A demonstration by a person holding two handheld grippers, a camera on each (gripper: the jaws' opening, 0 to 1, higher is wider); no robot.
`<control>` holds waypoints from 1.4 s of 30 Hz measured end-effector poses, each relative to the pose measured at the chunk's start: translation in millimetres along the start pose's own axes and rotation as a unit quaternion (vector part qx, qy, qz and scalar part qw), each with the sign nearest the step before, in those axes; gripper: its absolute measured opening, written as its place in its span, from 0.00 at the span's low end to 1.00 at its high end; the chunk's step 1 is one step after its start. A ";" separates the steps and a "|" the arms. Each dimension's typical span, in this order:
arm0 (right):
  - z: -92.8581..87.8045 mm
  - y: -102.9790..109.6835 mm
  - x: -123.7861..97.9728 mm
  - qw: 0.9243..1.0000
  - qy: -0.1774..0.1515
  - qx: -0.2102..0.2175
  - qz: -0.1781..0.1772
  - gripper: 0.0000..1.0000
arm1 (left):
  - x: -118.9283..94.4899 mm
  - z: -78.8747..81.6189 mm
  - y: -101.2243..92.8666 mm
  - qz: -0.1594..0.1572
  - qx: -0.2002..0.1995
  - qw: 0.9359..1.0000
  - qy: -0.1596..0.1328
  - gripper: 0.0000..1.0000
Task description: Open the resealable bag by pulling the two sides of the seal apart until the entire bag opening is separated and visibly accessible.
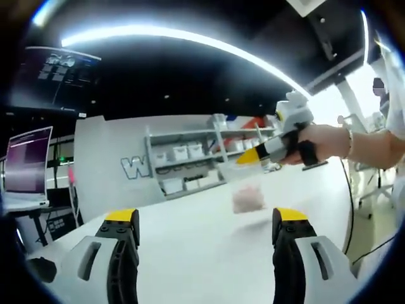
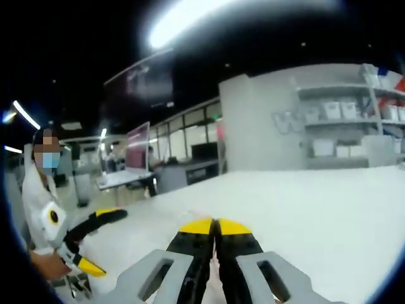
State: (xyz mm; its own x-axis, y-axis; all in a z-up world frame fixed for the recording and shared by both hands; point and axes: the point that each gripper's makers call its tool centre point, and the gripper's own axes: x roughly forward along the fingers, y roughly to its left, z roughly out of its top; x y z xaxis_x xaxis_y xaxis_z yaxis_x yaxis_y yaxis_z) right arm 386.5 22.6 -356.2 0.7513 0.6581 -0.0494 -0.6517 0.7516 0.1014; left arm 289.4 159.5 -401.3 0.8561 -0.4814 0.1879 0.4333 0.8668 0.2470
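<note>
left gripper view: the left gripper point(image 1: 207, 223) has its yellow-tipped jaws spread wide with nothing between them. past them, the clear resealable bag with pinkish stuff inside point(image 1: 245, 190) hangs over the white table point(image 1: 190, 234), pinched at its top edge by the right gripper point(image 1: 248, 157). in the right gripper view its fingers point(image 2: 197, 229) are clenched together.
</note>
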 end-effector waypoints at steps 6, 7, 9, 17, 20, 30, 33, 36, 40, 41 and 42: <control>-1.1 -2.6 6.4 1.000 0.004 0.005 -0.001 0.00 | 0.0 5.1 1.2 0.004 -0.004 1.000 -0.008 0.84; -1.7 -2.3 7.9 1.000 0.005 0.004 -0.001 0.00 | 0.4 4.1 0.4 0.003 -0.005 1.000 -0.007 0.84; -3.3 -3.1 11.3 1.000 0.008 0.004 -0.001 0.00 | 1.6 1.5 -1.4 0.001 -0.007 1.000 -0.004 0.84; -6.0 -7.9 20.4 1.000 0.011 0.010 -0.006 0.00 | 1.3 -4.1 -1.9 -0.002 -0.009 1.000 0.002 0.84; -5.7 -9.5 25.5 1.000 0.015 0.001 -0.008 0.00 | 1.0 -4.9 0.2 0.001 -0.013 1.000 0.001 0.84; -9.7 -17.0 44.6 1.000 0.024 -0.007 -0.014 0.00 | 0.1 -7.6 2.2 0.004 -0.014 1.000 0.003 0.84; -11.2 -19.3 48.6 0.999 0.026 -0.009 -0.016 0.00 | -0.9 -7.8 3.7 0.006 -0.016 1.000 0.002 0.84; -10.4 -23.3 52.3 0.999 0.026 -0.008 -0.019 0.00 | -1.2 -8.3 4.6 0.008 -0.016 1.000 0.003 0.84; -8.4 -29.0 57.9 0.999 0.027 -0.006 -0.024 0.00 | -0.9 -9.0 4.8 0.007 -0.018 1.000 0.003 0.84; -7.9 -30.2 59.0 0.999 0.026 -0.007 -0.025 0.00 | -0.9 -9.2 4.7 0.007 -0.019 1.000 0.003 0.84; -7.6 -31.2 60.0 0.999 0.026 -0.007 -0.026 0.00 | -0.9 -9.1 4.5 0.007 -0.020 1.000 0.002 0.84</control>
State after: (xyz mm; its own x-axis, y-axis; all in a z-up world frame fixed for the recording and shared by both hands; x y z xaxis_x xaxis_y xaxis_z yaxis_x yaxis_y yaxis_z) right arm 451.0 38.9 -369.9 0.7784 0.6188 -0.1061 -0.6130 0.7856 0.0843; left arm 293.2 165.0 -409.0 0.8633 -0.4690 0.1866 0.4321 0.8778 0.2068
